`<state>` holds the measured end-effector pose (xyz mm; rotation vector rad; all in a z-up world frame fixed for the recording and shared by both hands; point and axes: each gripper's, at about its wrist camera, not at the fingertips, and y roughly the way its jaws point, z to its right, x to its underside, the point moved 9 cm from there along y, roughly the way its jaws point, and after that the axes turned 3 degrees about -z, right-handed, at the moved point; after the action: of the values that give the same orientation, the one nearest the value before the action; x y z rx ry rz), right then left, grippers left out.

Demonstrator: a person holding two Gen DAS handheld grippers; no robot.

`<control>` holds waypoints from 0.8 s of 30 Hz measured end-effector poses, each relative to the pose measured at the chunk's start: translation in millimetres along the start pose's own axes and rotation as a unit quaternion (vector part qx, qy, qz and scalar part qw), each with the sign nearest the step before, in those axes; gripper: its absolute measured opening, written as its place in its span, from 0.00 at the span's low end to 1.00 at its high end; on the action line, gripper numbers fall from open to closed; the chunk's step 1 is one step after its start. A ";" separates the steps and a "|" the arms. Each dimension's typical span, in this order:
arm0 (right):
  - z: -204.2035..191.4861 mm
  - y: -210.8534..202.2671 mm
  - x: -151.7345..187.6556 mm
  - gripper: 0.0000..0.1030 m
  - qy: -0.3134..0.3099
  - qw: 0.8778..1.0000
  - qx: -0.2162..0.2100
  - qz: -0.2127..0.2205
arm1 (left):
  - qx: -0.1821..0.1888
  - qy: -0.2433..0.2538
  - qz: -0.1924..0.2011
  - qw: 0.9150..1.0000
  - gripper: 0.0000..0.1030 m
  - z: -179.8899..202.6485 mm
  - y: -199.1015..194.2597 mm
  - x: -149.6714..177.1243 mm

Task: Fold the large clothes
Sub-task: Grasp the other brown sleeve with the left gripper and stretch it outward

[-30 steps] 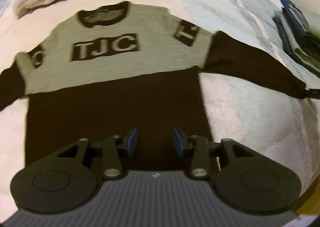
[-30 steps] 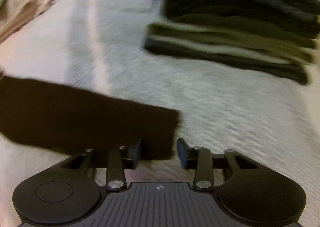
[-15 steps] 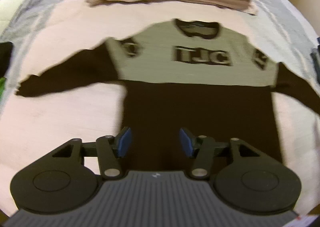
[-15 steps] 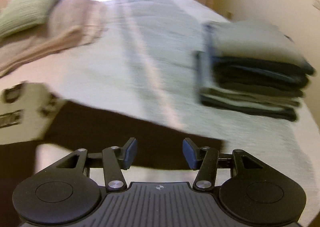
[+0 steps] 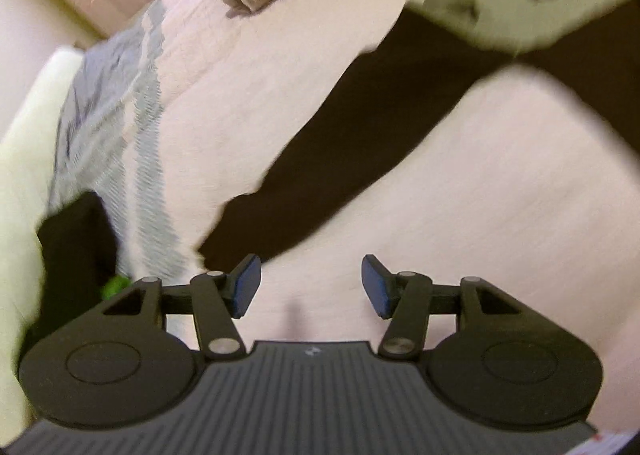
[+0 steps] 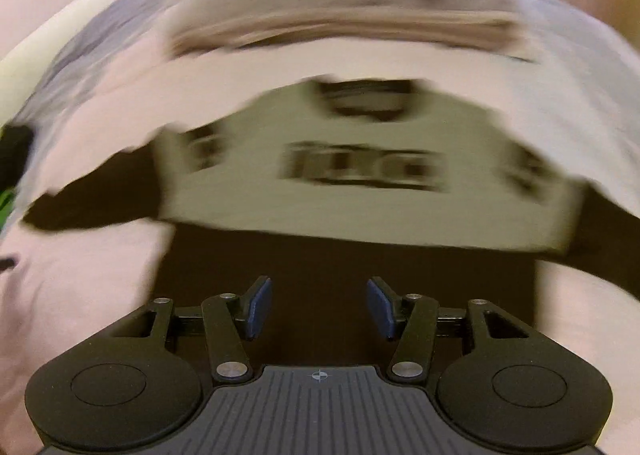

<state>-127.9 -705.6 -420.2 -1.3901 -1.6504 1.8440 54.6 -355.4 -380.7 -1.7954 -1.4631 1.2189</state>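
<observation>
Nearest, left gripper (image 5: 311, 287): fingers spread apart, nothing between them, over bare pink bedcover (image 5: 500, 215). Sleeve cuff (image 5: 224, 243) of the sweater lies just beyond the left fingertip, not touching as far as the view shows. Judgement: gripper is lined up on the cuff so the sleeve can be lifted inward for the first fold.

Right gripper (image 6: 318, 309): jaws likewise apart and empty, poised over the black lower half of the sweater (image 6: 360, 215), near its hem. Frame is motion-blurred; contact with the cloth cannot be told.

Sweater lies flat, front up, both sleeves (image 6: 92, 203) spread outward, grey chest panel with dark lettering (image 6: 360, 169) (unreadable here) toward the far side, collar (image 6: 368, 95) farthest. Spread flat presumably so folds land square. No fold made yet.

Far: a stack of folded beige bedding (image 6: 340, 27) past the collar. Far left in the left view: a dark item (image 5: 76, 239) at the bed edge, identity unclear.
</observation>
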 end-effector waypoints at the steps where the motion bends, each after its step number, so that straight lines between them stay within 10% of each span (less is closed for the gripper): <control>1: -23.3 12.0 -6.3 0.49 -0.014 1.000 -0.010 -0.002 | -0.007 0.028 0.000 1.000 0.49 -5.1 11.8 6.2; 9: -82.9 56.5 -17.9 0.49 -0.052 0.998 -0.023 -0.019 | -0.039 0.209 0.031 0.977 0.38 -19.7 88.5 26.1; 11: -78.3 59.0 -15.3 0.49 -0.055 0.998 -0.007 -0.027 | -0.039 0.228 0.032 0.972 0.13 -19.7 96.4 23.6; 24: -10.9 11.2 4.4 0.49 0.070 0.996 0.045 -0.038 | 0.003 0.119 -0.065 0.991 0.01 -31.3 37.3 77.7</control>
<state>-117.2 -699.1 -430.7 -1.3672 -1.5113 1.7148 101.0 -287.8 -421.7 -1.7427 -1.4126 0.9107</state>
